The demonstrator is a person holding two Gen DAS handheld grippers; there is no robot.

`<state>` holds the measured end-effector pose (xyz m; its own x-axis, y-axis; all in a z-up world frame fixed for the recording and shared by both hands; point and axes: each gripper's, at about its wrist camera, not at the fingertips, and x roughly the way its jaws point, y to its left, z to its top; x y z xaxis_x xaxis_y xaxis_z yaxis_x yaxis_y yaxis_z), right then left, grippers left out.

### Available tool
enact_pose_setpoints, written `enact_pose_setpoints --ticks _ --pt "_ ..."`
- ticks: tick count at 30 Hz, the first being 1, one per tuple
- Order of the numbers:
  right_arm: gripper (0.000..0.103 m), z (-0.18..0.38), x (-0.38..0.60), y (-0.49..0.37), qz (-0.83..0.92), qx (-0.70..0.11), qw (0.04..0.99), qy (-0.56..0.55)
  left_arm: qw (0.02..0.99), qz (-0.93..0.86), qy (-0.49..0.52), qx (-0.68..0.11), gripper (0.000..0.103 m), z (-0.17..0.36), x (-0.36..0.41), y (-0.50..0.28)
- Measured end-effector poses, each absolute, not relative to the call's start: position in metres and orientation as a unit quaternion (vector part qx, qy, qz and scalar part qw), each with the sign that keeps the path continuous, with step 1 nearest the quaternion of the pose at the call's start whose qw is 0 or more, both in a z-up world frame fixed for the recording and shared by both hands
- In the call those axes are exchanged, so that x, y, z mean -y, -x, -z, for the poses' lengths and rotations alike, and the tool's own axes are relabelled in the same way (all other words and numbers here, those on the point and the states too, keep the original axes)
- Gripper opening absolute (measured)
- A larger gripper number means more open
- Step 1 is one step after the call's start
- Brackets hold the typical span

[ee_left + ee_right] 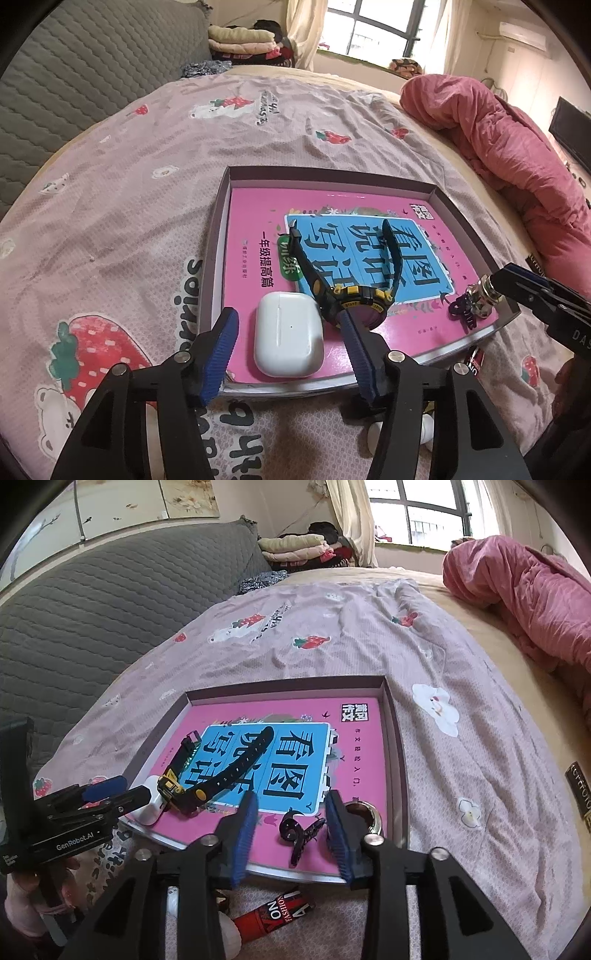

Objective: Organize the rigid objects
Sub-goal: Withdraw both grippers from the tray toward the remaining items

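Observation:
A shallow grey box [325, 175] [288, 685] lies on the strawberry-print bedsheet with a pink book [251, 206] [362, 738] flat inside it. On the book rest a white earbud case [288, 343] [147, 808], a black and yellow watch [354, 295] [221, 775], a dark hair claw clip [461, 312] [295, 830] and a shiny metal piece [480, 299] [369, 812]. My left gripper [288, 315] [110, 794] is open, straddling the case with a gap at each pad. My right gripper [291, 796] [517, 280] is open around the clip without touching it.
A red tube printed FASHION [273, 915] [474, 360] and small white pieces [376, 428] lie on the sheet just in front of the box. A bunched pink quilt [498, 129] [517, 590] fills the right side. A grey quilted headboard [74, 74] runs along the left.

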<state>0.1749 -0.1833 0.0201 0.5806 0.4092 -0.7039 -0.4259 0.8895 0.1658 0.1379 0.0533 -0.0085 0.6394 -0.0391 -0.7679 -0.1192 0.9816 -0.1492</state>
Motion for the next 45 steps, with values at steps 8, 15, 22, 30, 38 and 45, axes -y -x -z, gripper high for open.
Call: enact_pose_setpoints --ticks 8,15,22,30,38,45 --pt "0.050 -0.024 0.184 -0.168 -0.228 -0.375 0.898 0.025 0.906 -0.019 0.082 -0.415 0.060 0.001 -0.046 -0.124" --pt "0.052 -0.028 0.184 -0.149 -0.219 -0.350 0.909 0.053 0.907 -0.009 0.075 -0.415 0.061 -0.004 -0.037 -0.111" --pt "0.059 -0.034 0.185 -0.128 -0.204 -0.336 0.917 0.071 0.910 -0.003 0.062 -0.410 0.062 -0.011 -0.027 -0.094" --pt "0.061 -0.040 0.189 -0.104 -0.200 -0.329 0.920 0.076 0.911 0.006 0.044 -0.410 0.062 -0.015 -0.012 -0.076" --pt "0.061 -0.046 0.194 -0.086 -0.204 -0.329 0.920 0.063 0.912 0.006 0.041 -0.409 0.063 -0.020 -0.011 -0.065" --pt "0.061 -0.046 0.190 -0.077 -0.204 -0.331 0.919 0.073 0.909 0.003 0.057 -0.412 0.063 -0.027 -0.017 -0.056"
